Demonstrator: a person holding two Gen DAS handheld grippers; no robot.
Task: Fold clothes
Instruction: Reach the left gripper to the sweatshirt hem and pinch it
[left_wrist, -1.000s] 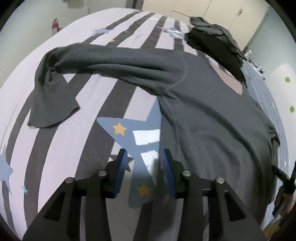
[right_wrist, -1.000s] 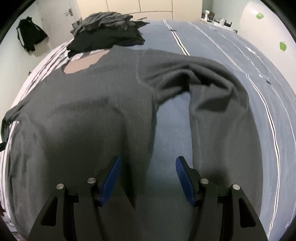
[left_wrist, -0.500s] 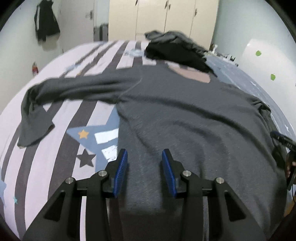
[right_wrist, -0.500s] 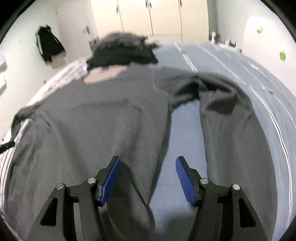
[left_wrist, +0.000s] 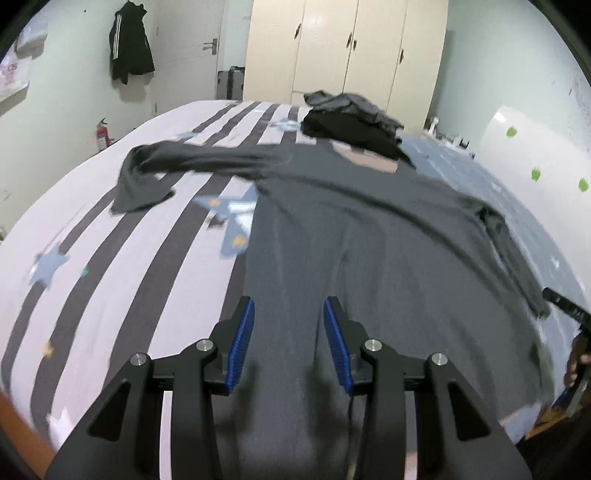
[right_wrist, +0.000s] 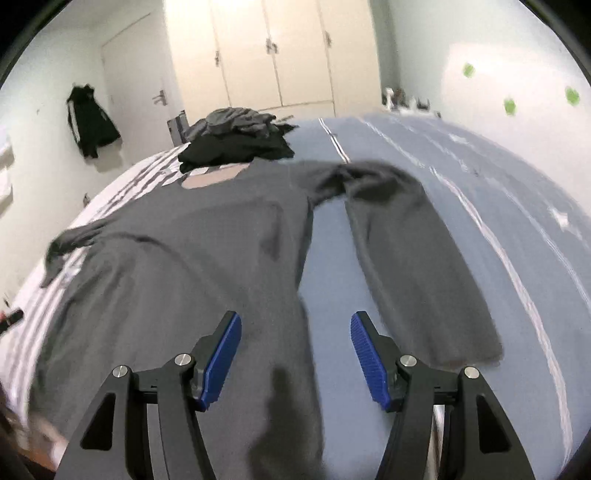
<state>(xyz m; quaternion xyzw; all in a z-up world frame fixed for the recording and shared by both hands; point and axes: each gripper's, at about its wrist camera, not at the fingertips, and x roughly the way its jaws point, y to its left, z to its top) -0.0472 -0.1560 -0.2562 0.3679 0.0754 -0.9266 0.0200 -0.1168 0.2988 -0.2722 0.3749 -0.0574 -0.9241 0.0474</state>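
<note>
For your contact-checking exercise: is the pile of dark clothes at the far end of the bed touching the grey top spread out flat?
Touching. In the right wrist view the pile overlaps the collar edge of the grey top, with no bed showing between.

The big shirt (left_wrist: 369, 236) on the bed is dark grey all over, with a pale pinkish patch inside its neck (left_wrist: 373, 162). One bed cover (left_wrist: 122, 266) has stripes of dark grey and very light purple, with blue stars that have little yellow stars on them. The other bed cover (right_wrist: 480, 192) is plain soft blue with thin white lines. The pile of clothes (right_wrist: 236, 140) is black below and grey on top. The jacket on the wall (left_wrist: 131, 42) is black with white stripes. The wardrobe (left_wrist: 347, 48) is cream. The gripper pads (left_wrist: 242, 343) are bright blue on black arms. Green spots (right_wrist: 509, 105) sit on the white wall.
</note>
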